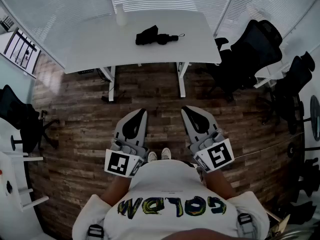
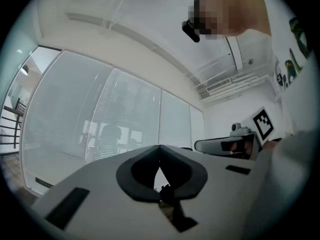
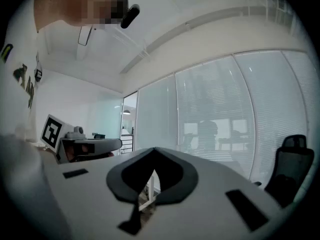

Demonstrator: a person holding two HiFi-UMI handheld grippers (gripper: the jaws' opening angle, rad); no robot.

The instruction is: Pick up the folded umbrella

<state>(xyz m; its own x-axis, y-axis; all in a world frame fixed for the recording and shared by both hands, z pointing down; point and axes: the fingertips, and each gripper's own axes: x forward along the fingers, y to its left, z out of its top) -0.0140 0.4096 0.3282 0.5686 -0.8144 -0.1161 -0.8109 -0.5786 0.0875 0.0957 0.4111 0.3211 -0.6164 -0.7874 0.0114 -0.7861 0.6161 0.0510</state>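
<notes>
The folded umbrella [image 1: 156, 35] is black and lies on the white table [image 1: 90, 49], towards its far right side, with its strap end pointing right. Both grippers are held close to the person's body, well short of the table and over the wooden floor. My left gripper [image 1: 138, 113] points ahead with its jaws together and nothing in them; its own view shows the tips meeting [image 2: 159, 147]. My right gripper [image 1: 189, 109] stands beside it, also shut and empty, tips closed [image 3: 154, 149]. Neither gripper view shows the umbrella clearly.
A white bottle [image 1: 121, 15] stands on the table behind the umbrella. Black office chairs [image 1: 250, 49] crowd the right side, and another chair [image 1: 20, 116] sits at the left by a white desk [image 1: 15, 184]. Blinded glass walls enclose the room.
</notes>
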